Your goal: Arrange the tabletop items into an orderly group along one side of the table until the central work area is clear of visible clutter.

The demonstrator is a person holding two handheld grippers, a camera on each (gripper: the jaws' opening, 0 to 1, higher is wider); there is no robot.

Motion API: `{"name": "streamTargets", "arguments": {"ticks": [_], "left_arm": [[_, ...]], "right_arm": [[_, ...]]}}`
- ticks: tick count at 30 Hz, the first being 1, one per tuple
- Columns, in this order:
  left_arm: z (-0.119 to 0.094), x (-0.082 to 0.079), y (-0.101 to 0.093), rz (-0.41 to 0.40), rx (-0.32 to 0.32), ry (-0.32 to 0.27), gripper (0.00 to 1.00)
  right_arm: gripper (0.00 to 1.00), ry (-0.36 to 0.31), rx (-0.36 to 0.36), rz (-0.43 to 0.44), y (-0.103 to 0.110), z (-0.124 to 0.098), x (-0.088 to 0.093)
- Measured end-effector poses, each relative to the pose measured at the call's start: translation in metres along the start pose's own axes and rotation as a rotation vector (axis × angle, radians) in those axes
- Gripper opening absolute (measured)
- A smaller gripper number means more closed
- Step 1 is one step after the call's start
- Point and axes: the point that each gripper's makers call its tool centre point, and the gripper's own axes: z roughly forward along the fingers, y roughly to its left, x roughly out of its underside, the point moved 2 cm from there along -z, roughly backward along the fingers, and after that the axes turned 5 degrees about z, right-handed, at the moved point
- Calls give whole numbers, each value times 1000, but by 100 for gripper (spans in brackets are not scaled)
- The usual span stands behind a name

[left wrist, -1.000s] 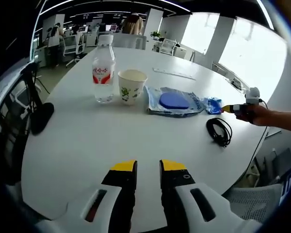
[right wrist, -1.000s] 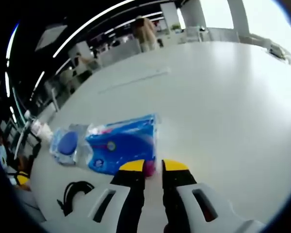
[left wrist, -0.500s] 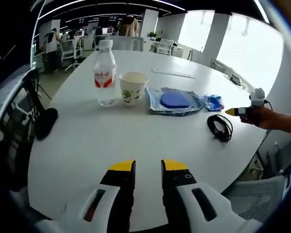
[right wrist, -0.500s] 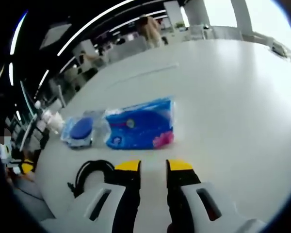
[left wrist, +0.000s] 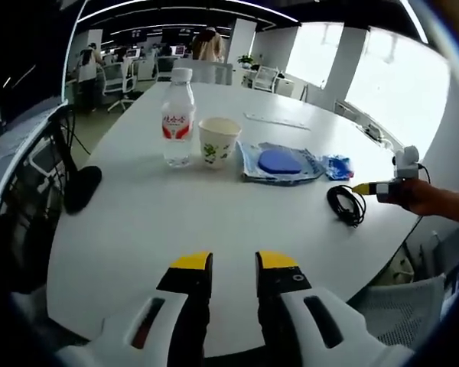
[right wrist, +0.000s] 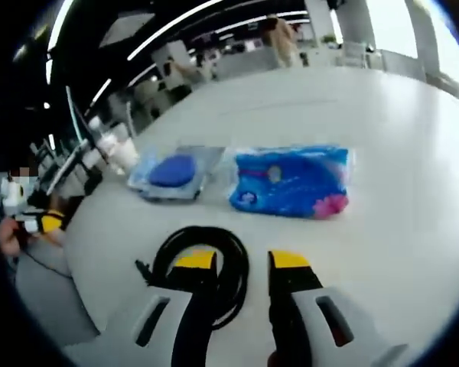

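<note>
My left gripper (left wrist: 233,261) hangs over the near part of the white table (left wrist: 145,222), jaws parted by a narrow gap, nothing between them. Ahead of it in the left gripper view, a row along the far side: water bottle (left wrist: 179,117) with red label, upright, paper cup (left wrist: 219,141) just beside it on its right, then a clear bag with a blue disc (left wrist: 280,161), then a blue tissue pack (left wrist: 337,166) touching or nearly touching the bag's edge, can't tell which. A coiled black cable (left wrist: 346,205) lies nearer the table edge, apart from the row. A black object (left wrist: 81,188) sits at the table's left edge, too dark to identify. A flat pale strip (left wrist: 275,120) lies further back on the table.

My right gripper (left wrist: 365,187) comes in from the right in that view, held by a hand (left wrist: 424,197), yellow tip just beside the cable.

In the right gripper view my right gripper (right wrist: 242,260) is low over the cable (right wrist: 203,267), jaws apart with a gap, not pinching anything; the left jaw overlaps the coil, can't tell if it touches. Beyond it, tissue pack (right wrist: 294,182) and bag with blue disc (right wrist: 173,172) lie side by side with a small gap between them. Bottle and cup are blurred further left. People and office chairs are in the background.
</note>
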Motion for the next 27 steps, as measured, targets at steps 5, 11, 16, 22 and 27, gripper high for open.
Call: {"name": "streamTargets", "arguments": {"ticks": [5, 11, 16, 22, 27], "left_arm": [[-5, 1, 1, -16, -4, -8, 20], [-10, 3, 4, -30, -14, -9, 19], [-11, 3, 7, -43, -17, -10, 19], [-11, -4, 5, -45, -13, -22, 20], [-7, -9, -1, -38, -1, -27, 20]], "right_arm": [[14, 19, 14, -19, 1, 6, 5], [10, 5, 45, -11, 0, 12, -1], [10, 3, 56, -5, -1, 17, -8], [10, 13, 53, -11, 0, 21, -14], [13, -1, 33, 3, 4, 16, -15]]}}
